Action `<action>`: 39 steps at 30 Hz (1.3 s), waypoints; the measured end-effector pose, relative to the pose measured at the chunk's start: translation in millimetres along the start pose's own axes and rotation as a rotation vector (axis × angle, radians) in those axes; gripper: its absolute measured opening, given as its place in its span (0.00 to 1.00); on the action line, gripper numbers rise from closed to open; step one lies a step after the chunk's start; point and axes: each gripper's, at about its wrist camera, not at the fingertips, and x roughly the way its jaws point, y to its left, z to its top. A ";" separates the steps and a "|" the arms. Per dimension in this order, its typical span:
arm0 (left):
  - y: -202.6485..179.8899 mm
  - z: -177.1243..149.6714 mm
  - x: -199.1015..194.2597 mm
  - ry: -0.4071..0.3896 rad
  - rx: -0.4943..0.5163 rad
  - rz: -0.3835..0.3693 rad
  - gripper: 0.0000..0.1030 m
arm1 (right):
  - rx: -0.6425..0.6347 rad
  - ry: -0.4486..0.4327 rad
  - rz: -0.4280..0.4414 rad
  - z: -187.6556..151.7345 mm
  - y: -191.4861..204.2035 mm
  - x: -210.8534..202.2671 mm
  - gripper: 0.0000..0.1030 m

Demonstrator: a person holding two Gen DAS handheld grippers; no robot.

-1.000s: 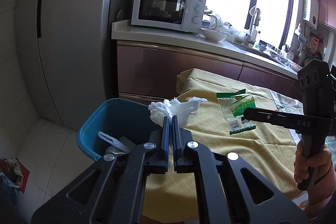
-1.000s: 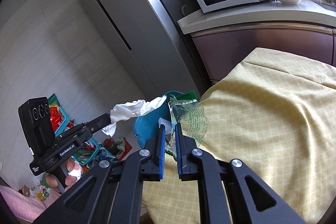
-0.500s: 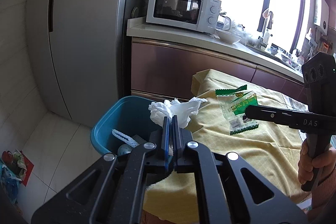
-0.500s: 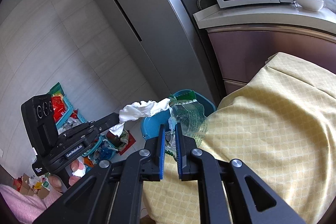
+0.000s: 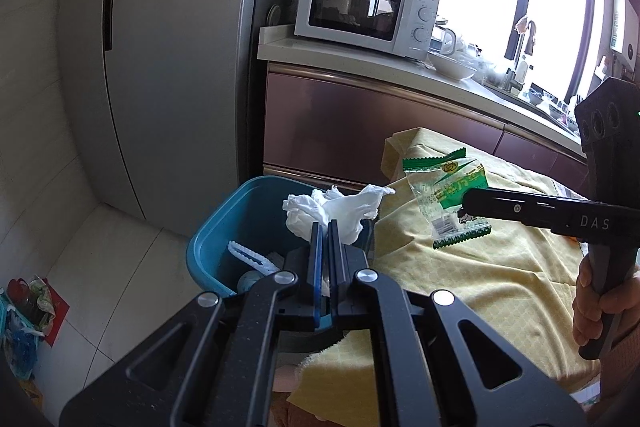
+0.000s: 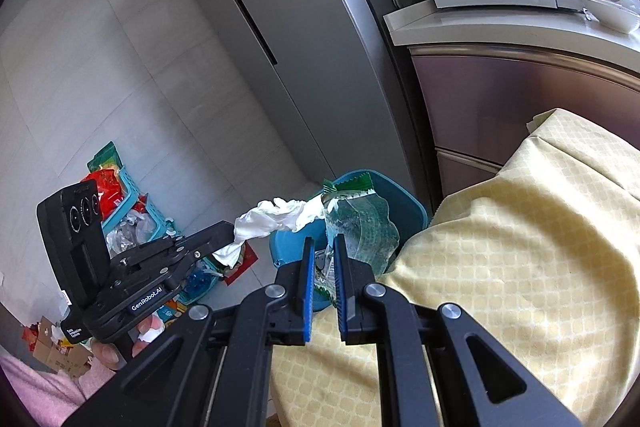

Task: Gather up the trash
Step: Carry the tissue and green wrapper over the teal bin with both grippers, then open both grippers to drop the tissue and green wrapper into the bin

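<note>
My left gripper (image 5: 325,227) is shut on a crumpled white tissue (image 5: 334,209) and holds it over the near rim of a blue trash bin (image 5: 236,227) on the floor. The tissue also shows in the right wrist view (image 6: 276,219). My right gripper (image 6: 322,243) is shut on a clear and green plastic wrapper (image 6: 360,223), held above the yellow tablecloth (image 6: 520,251) near the bin (image 6: 408,207). The wrapper (image 5: 448,195) and the right gripper (image 5: 468,203) also show in the left wrist view.
The bin holds several pieces of trash, among them a white serrated strip (image 5: 250,255). A grey fridge (image 5: 172,67) stands behind it. A microwave (image 5: 366,11) sits on the counter. Baskets with packets (image 6: 120,203) lie on the floor at left.
Both grippers have moved left toward the bin with their loads still held. The bin and fridge appear closer and more central in both views.
</note>
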 end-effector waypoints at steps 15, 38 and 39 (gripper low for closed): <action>7.3 1.9 22.8 0.021 -0.019 0.025 0.03 | -0.014 0.061 -0.017 7.1 3.0 40.5 0.08; 24.7 -1.7 83.0 0.119 -0.055 0.059 0.03 | -0.051 0.198 -0.077 14.4 3.1 107.7 0.08; 26.0 -1.8 86.8 0.126 -0.062 0.057 0.03 | -0.054 0.206 -0.082 14.5 3.4 110.8 0.09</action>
